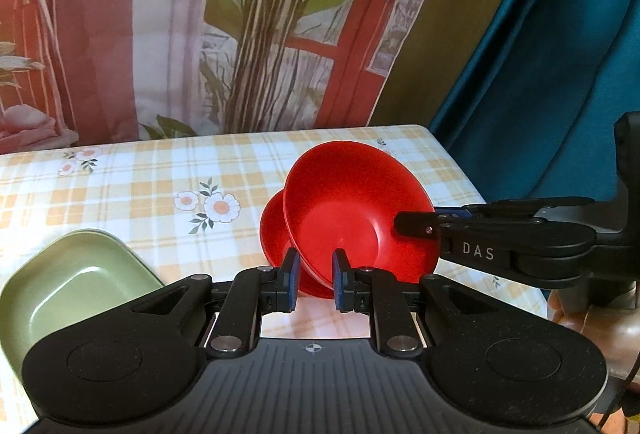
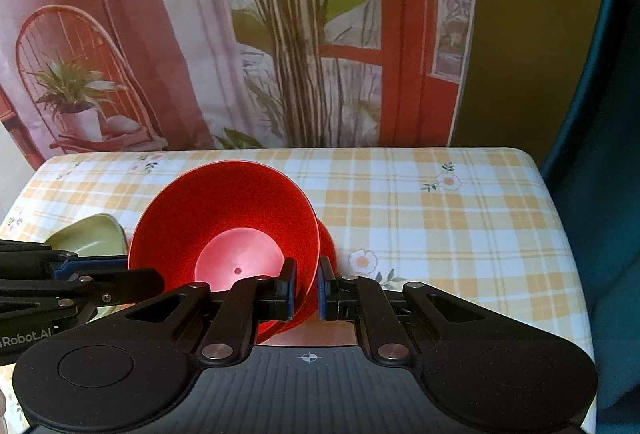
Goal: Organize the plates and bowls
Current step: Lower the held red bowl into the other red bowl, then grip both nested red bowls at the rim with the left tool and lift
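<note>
Red bowl (image 1: 352,206) tilted above checked table (image 1: 140,186), second red bowl (image 1: 272,230) behind | left gripper (image 1: 314,278), right gripper (image 2: 306,286) pinch opposite rims | risk: uneven pull slips rim, bowl drops near green dish (image 1: 68,286).

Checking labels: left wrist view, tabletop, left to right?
Green dish → left gripper pinching the red bowl rim → right gripper on the bowl's right rim.

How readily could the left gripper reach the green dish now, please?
Probably not yet: the left gripper is shut on the red bowl by its rim; otherwise the green dish beside it lies unobstructed.
</note>
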`<state>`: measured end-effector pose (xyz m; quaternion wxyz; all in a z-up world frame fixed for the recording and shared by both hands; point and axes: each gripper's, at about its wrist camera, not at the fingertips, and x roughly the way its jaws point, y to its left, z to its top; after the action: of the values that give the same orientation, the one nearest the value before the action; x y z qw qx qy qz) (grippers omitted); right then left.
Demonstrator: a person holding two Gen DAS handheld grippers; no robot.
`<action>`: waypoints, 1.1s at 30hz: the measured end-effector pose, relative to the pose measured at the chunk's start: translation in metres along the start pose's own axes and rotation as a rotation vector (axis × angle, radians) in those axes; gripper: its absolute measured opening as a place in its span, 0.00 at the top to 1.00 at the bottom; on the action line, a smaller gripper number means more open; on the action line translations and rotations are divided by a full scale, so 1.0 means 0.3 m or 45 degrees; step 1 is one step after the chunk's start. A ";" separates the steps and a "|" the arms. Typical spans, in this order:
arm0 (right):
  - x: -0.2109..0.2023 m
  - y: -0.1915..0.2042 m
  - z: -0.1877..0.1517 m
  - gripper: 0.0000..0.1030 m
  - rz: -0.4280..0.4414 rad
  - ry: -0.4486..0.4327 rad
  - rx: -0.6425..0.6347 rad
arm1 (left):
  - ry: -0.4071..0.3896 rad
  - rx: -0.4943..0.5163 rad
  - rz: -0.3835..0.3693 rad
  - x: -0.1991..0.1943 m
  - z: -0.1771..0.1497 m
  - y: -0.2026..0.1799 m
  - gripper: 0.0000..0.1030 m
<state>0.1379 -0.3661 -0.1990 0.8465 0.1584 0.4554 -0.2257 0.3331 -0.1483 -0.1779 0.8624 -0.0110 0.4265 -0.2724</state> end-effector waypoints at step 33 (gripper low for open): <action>0.126 -0.032 -0.004 0.91 -0.012 0.070 0.002 | 0.063 0.001 0.004 0.114 0.004 0.026 0.82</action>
<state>0.1505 -0.3825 -0.2322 0.8326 0.1631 0.4789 -0.2256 0.3544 -0.1583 -0.2041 0.8520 -0.0033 0.4476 -0.2716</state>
